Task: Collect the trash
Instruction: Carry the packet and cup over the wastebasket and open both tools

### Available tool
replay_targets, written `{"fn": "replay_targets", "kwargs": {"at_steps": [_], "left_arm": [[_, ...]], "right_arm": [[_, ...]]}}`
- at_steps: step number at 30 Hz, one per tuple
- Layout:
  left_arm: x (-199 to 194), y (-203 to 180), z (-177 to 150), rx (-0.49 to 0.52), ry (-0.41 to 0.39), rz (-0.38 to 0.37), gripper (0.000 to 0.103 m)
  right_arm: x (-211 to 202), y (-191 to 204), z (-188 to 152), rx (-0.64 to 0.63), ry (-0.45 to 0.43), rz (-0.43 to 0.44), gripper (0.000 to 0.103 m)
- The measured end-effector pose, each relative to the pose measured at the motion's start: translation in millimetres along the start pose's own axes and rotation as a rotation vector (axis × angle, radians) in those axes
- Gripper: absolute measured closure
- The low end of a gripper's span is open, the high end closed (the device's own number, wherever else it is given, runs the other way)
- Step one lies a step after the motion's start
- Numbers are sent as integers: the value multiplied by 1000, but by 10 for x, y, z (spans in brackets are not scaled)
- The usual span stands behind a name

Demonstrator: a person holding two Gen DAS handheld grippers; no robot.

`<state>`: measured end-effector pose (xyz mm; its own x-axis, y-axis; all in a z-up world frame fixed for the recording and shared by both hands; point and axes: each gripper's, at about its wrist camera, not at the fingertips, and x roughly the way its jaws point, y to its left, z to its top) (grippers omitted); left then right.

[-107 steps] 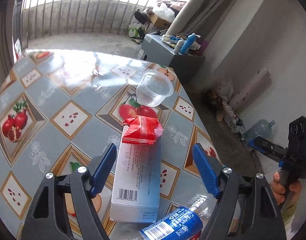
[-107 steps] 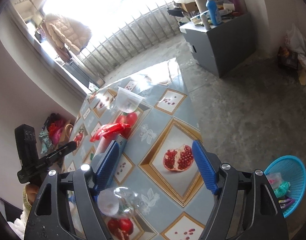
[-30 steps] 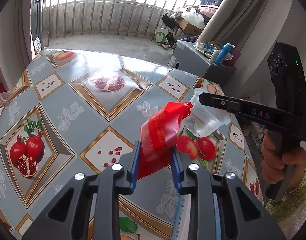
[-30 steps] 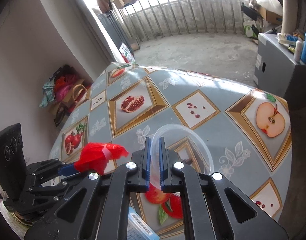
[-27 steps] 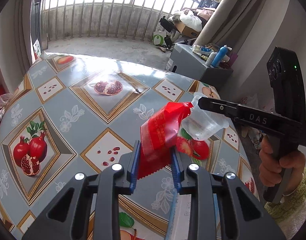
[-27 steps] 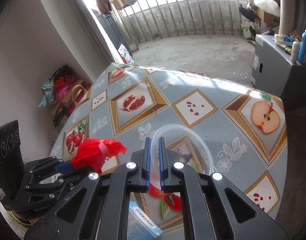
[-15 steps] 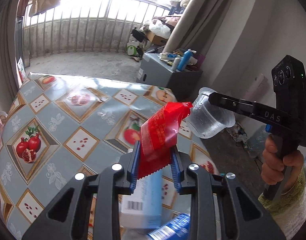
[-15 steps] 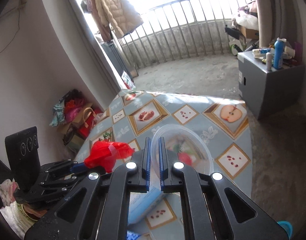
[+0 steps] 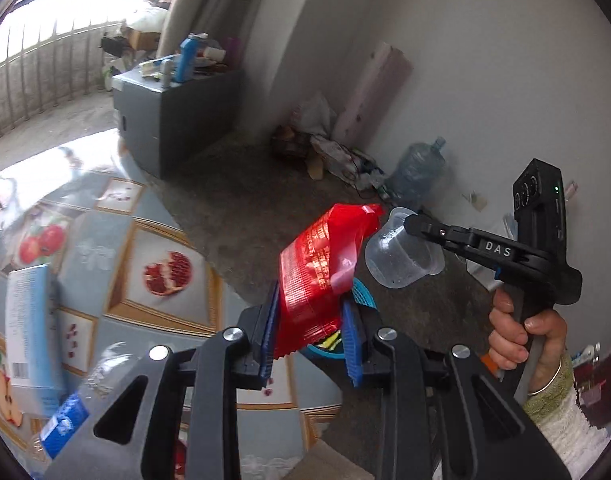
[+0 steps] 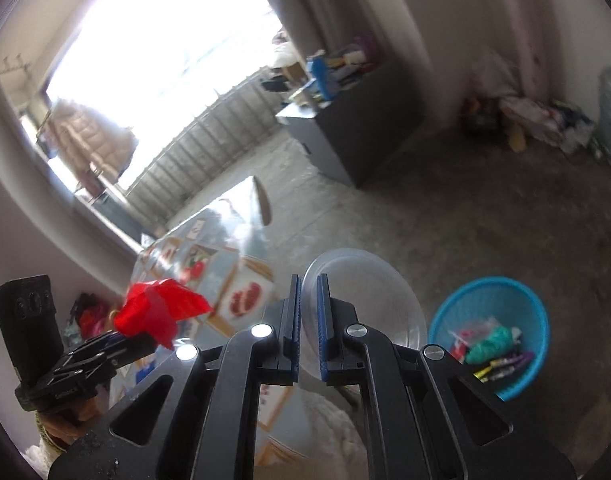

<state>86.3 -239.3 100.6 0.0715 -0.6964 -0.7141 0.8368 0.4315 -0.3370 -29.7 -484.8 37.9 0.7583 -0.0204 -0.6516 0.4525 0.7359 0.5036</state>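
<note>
The blue basket (image 10: 490, 320) stands on the floor beside the desk (image 9: 177, 312), already part full, and both of your loads hang in the air on the way to it. The biggest risk I see is a miss: the basket's mouth is not large, and if you let go while a gripper is off to one side of it, light trash like this will land on the floor.

Your right gripper (image 10: 308, 330) is clenched on the rim of the clear plastic cup (image 10: 369, 296), pinching only the thin wall. That is a narrow hold, so a quick swing or a knock could twist the cup out of the pads. In the left wrist view the cup (image 9: 401, 258) sits just beside the red wrapper (image 9: 317, 276), perhaps touching its top corner; if the two snag, one may pull the other loose.

Your left gripper (image 9: 310, 338) is grasping the red wrapper by its lower end, with most of it standing free above the pads. It is slick and floppy, so it may cling to a pad when you release, or flutter wide of the basket.

A white box (image 9: 31, 332) and a bottle (image 9: 71, 412) are left on the desk.
</note>
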Motion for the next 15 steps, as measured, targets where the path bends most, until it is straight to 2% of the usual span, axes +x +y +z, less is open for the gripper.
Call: {"fn": "replay_targets", "kwargs": {"at_steps": [4,9,15], "left_arm": [[591,-339,42,27,96,-9,75],[1413,-639,144,81,235,27,75],[2436,-872,149,87,417,68,74]], "right_arm": [[23,-670,-186,147,-1,-66,97],[222,-1298,-333,292,0,-89,97],[563,-1979,-366,457,10,-90,97]]}}
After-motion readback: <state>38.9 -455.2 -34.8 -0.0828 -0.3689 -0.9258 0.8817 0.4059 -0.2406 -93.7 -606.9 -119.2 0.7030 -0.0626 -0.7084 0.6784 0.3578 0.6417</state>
